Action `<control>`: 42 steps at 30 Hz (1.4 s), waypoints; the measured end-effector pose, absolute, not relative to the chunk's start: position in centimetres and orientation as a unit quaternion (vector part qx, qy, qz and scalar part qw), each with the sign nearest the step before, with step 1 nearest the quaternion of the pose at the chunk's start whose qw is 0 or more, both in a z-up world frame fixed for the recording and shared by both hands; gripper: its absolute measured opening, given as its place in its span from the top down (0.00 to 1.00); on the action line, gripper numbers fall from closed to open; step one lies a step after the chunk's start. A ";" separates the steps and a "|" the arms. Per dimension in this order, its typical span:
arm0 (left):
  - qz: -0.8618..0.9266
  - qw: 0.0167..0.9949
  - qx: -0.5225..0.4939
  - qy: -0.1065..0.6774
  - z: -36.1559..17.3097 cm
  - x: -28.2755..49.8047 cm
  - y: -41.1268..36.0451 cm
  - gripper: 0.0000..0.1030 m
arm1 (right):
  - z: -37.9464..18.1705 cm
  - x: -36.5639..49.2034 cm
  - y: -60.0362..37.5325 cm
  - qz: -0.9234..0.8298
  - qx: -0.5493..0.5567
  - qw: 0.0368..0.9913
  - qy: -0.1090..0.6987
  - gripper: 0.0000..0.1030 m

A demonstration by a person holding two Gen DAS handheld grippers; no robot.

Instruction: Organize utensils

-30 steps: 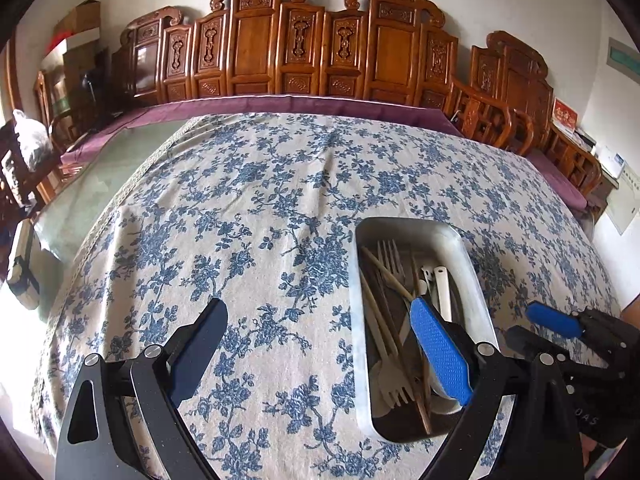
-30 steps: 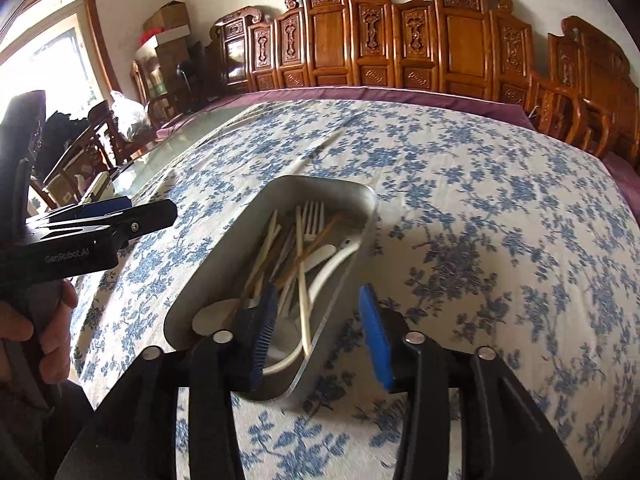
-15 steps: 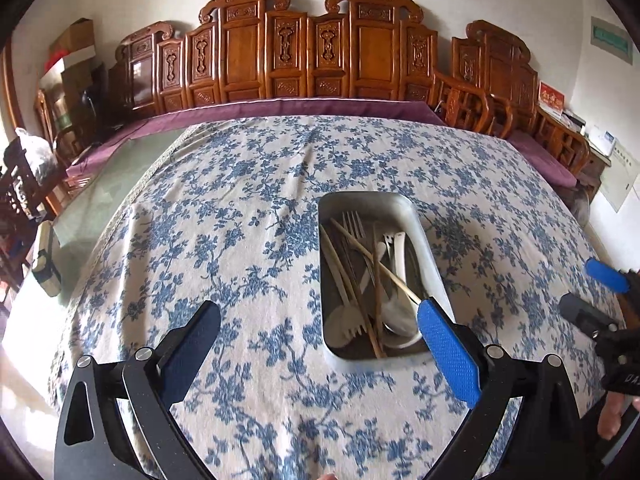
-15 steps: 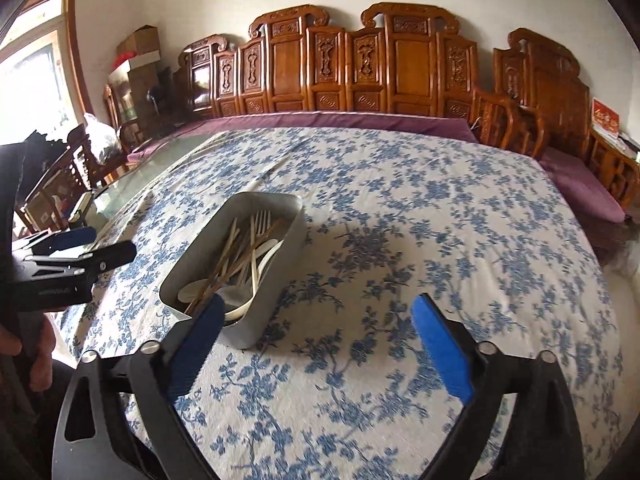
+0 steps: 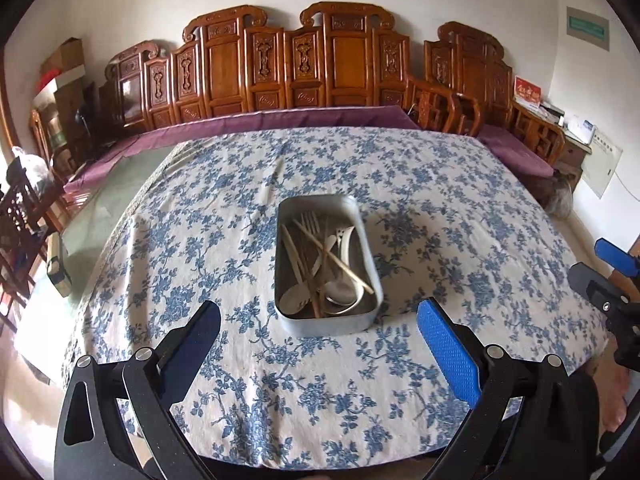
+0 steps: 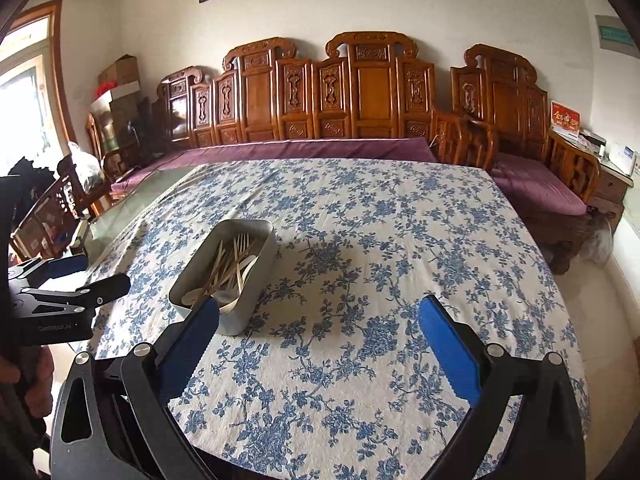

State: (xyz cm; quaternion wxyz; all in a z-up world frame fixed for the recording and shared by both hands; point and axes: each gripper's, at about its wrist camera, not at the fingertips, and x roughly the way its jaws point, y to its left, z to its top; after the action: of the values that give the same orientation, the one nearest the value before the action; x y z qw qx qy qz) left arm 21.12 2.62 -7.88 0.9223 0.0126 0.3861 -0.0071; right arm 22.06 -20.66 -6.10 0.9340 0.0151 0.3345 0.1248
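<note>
A rectangular metal tray (image 5: pixel 328 326) sits mid-table on the blue-flowered cloth. In it lies a loose pile of utensils (image 5: pixel 324 264): forks, spoons and wooden chopsticks crossing each other. My left gripper (image 5: pixel 319 312) hovers above the near side of the table, short of the tray, open and empty. The right gripper (image 5: pixel 592 258) shows at the right edge of that view. From the right wrist, the tray (image 6: pixel 248 304) and utensils (image 6: pixel 232 268) lie ahead to the left. My right gripper (image 6: pixel 319 307) is open with only cloth between its fingers. The left gripper (image 6: pixel 102 272) is at the left edge.
The flowered tablecloth (image 5: pixel 400 184) covers most of the table; bare glass (image 5: pixel 116 200) shows on the left. A carved wooden bench (image 6: pixel 360 92) with purple cushions runs behind. Wooden chairs (image 6: pixel 60 208) stand at the left. A hand (image 6: pixel 24 376) holds the left gripper's handle.
Both grippers have pulled back and up from the tray, which now looks smaller and farther. The right jaws went from half closed over the tray's near end to wide apart.
</note>
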 end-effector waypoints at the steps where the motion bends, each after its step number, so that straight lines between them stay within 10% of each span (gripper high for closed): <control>1: -0.010 0.924 0.012 0.383 -7.5 20.9 2.4 0.08 | -5.9 21.8 -20.8 0.123 0.016 0.935 0.332 0.03; 21: -0.006 0.970 0.010 0.241 4.0 12.6 -0.9 0.08 | 5.0 13.8 -22.4 0.109 0.020 0.977 0.180 0.03; 42: -0.004 0.973 0.007 0.229 4.4 11.7 -0.6 0.08 | 5.1 13.4 -22.7 0.102 0.025 0.978 0.178 0.03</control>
State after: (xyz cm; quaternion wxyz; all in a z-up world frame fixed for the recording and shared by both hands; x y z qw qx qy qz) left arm 11.69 -0.56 4.38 0.9733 0.0069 0.2295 -0.0040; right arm 13.40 -22.67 5.15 0.9784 0.0248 0.1782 0.1018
